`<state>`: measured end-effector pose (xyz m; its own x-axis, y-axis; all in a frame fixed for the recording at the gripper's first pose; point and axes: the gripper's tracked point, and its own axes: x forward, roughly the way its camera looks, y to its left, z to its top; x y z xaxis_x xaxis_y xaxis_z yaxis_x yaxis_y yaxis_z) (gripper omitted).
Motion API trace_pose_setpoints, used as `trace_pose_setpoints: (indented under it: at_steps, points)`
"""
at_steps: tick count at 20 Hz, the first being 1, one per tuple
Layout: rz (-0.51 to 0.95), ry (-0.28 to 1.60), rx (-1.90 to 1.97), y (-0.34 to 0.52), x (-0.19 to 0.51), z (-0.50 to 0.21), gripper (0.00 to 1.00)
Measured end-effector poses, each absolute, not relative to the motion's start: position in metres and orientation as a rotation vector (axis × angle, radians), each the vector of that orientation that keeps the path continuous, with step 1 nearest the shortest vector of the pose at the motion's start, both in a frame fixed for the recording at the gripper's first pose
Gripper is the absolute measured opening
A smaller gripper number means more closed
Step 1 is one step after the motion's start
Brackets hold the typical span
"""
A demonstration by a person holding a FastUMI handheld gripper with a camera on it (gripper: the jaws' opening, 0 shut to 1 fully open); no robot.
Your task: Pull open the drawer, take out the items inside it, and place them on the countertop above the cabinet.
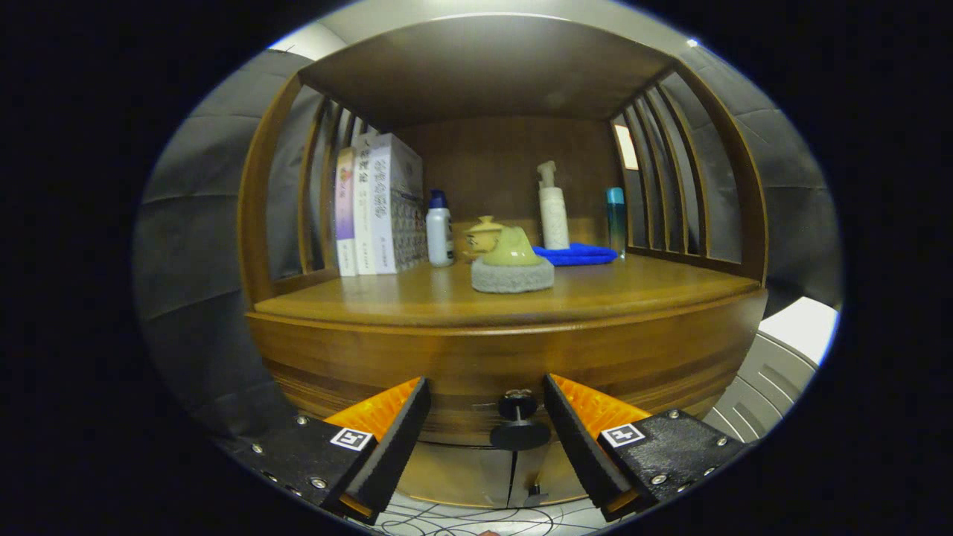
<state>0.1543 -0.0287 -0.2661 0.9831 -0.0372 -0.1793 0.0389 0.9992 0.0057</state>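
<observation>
Gripper view: fingers [487, 417] are spread open, drawer knob [519, 422] seen between them, untouched. Drawer [506, 372] is closed; sponge [512, 274] is set above it on the table [417, 298].

The wide, curved-front drawer of glossy brown wood [506, 368] sits closed, flush in the cabinet just under the countertop. Its small dark round knob [518, 421] juts from the middle of the drawer front, lying in the gap between the two spread fingers and touching neither. The smooth brown wooden countertop [417, 298] lies level directly above.
</observation>
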Motion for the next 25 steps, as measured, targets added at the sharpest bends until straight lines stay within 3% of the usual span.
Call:
trace_pose_setpoints:
  at_steps: [10, 16, 25]
  points:
    - [0.014, -0.01, -0.036, -0.051, 0.074, -0.053, 0.95]
    - [0.014, -0.034, -0.181, -0.038, 0.017, -0.019, 0.95]
    - [-0.068, -0.039, -0.268, -0.048, 0.008, -0.007, 0.95]
